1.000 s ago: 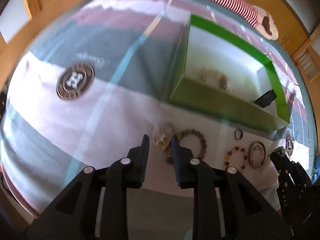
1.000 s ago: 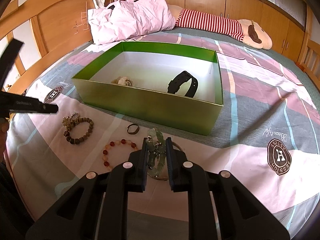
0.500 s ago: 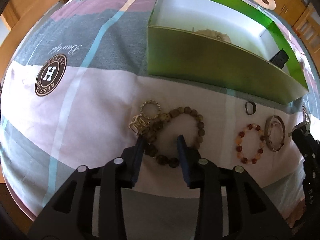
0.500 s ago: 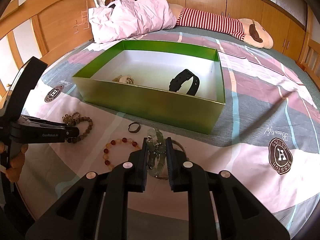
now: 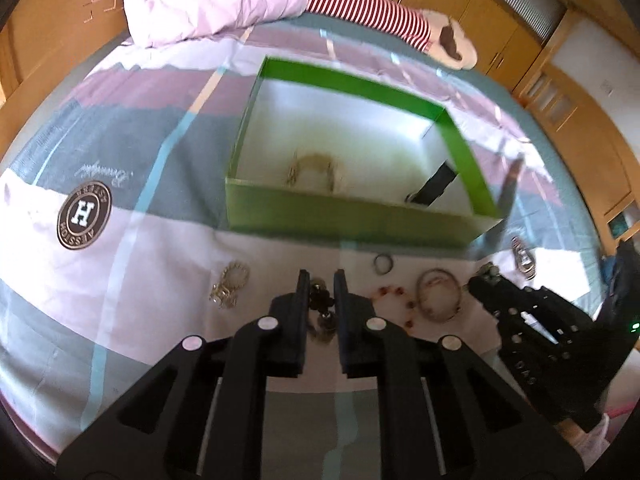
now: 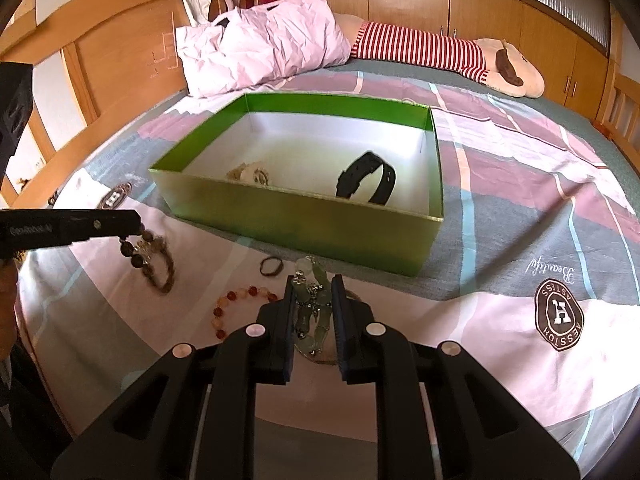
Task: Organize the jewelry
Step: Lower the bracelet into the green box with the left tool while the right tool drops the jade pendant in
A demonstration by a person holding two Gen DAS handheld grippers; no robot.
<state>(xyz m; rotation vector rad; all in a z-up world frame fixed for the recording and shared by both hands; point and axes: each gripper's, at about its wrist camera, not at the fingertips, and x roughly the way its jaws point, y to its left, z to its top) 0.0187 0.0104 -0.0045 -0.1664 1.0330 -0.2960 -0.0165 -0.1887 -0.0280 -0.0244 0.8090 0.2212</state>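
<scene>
Bright daylight fills both views. The left wrist view is smeared by motion blur, most around the green box (image 5: pixel 352 208), with white glare on the bedspread (image 5: pixel 560 260) right of it. The right wrist view is sharp. Fisheye bending and dark corners frame both.

The bedsheet (image 6: pixel 500 184) bears a round brown badge (image 6: pixel 559 314) with a white "H", its ring lettering seen reversed, and the reversed script word "Beautiful" (image 6: pixel 550 270).
</scene>
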